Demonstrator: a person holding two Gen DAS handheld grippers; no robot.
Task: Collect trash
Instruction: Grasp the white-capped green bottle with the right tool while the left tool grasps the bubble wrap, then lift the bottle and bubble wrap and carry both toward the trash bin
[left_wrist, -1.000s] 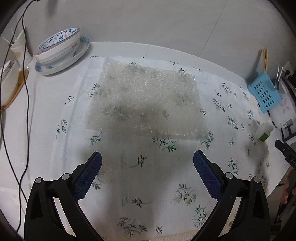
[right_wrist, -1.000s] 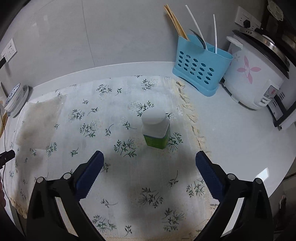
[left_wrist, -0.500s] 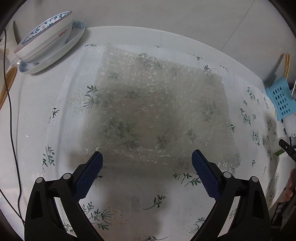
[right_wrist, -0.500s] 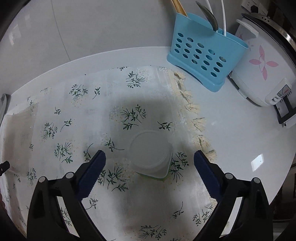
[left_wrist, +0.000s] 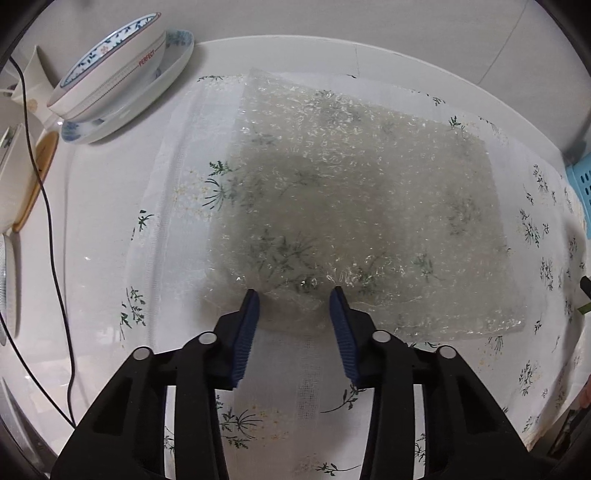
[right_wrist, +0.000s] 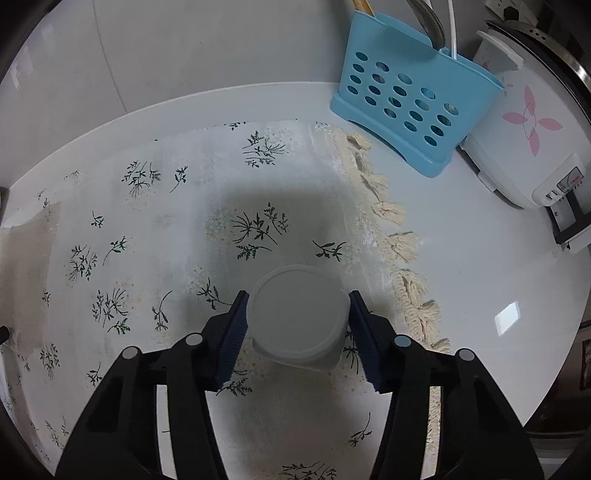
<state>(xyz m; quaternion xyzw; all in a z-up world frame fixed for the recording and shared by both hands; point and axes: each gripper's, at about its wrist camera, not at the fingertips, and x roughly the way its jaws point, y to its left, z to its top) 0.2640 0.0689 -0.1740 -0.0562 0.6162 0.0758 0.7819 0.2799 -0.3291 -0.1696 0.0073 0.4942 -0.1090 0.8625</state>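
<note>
Grips closing both sides: left gripper (left_wrist: 294, 301) jaws are bunching the near edge of one bubble-wrap sheet (left_wrist: 354, 206) on the tablecloth (left_wrist: 170, 221); right gripper (right_wrist: 295, 309) pads are pressed on one white-lidded container (right_wrist: 298, 314). Both should be fully clamped before lifting; cloth should be kept out of the pinch.

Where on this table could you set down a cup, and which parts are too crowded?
Free: the white tabletop between the cloth's fringe and the table edge, and the floral cloth left of the white-lidded container. Crowded: the corner holding the blue caddy and rice cooker, and the stacked bowls.
</note>
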